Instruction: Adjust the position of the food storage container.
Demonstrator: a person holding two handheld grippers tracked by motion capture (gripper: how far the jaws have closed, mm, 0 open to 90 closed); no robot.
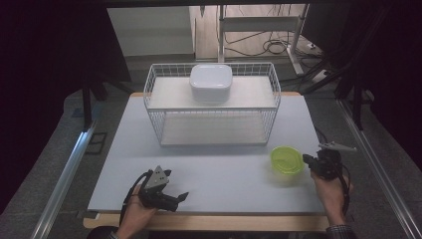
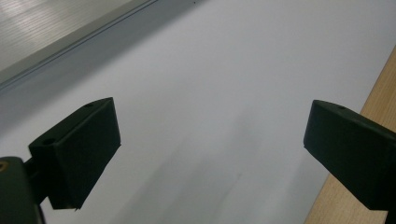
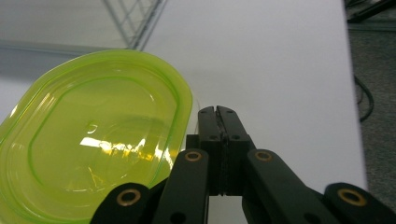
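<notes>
My right claw [image 3: 218,112] is clenched with nothing in it, just beside the green lid [image 3: 93,140] at its nine o'clock on the table [image 1: 209,164]. Left claw [image 2: 210,140] is released, idle. I reckon the approach is under way; next the right must open and take the lid's rim.

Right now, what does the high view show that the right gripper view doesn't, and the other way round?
High view alone: the white lidded box on top of the wire basket, and the left claw near the table's front edge. Right gripper view alone: close detail of the right claw, its jaws pressed together with nothing between them, just beside the green lid's rim. Both share the green lid and the white table.
</notes>
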